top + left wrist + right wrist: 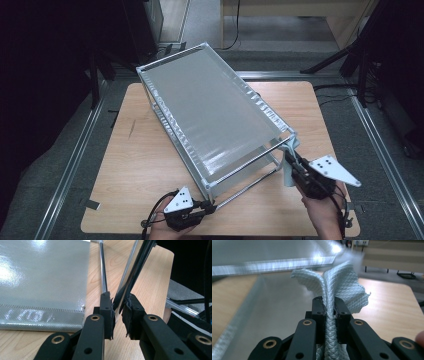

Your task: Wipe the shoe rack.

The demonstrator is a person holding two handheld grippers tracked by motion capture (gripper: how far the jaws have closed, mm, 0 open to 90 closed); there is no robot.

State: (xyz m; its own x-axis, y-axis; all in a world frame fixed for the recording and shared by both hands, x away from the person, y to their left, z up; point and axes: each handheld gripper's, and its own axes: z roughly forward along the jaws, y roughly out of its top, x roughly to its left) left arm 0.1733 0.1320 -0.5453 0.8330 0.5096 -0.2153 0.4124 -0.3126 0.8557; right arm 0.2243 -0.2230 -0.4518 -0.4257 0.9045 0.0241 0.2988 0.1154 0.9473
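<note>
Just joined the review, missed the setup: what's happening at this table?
A person is wiping a two-tier metal shelf rack that stands on the wooden table. The right gripper is shut on a grey waffle-weave cloth at the rack's near right corner. The left gripper is clamped on a thin rod at the near left corner, apparently steadying the rack.

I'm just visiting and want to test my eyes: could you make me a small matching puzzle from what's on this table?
Things:
1. rack
2. cloth
3. table
4. left gripper

States:
A. bare light wood
B. pinched in the right gripper
C. tilted, silvery shelf on top
D. at the rack's near corner rod

Pairs: 1-C, 2-B, 3-A, 4-D
</note>
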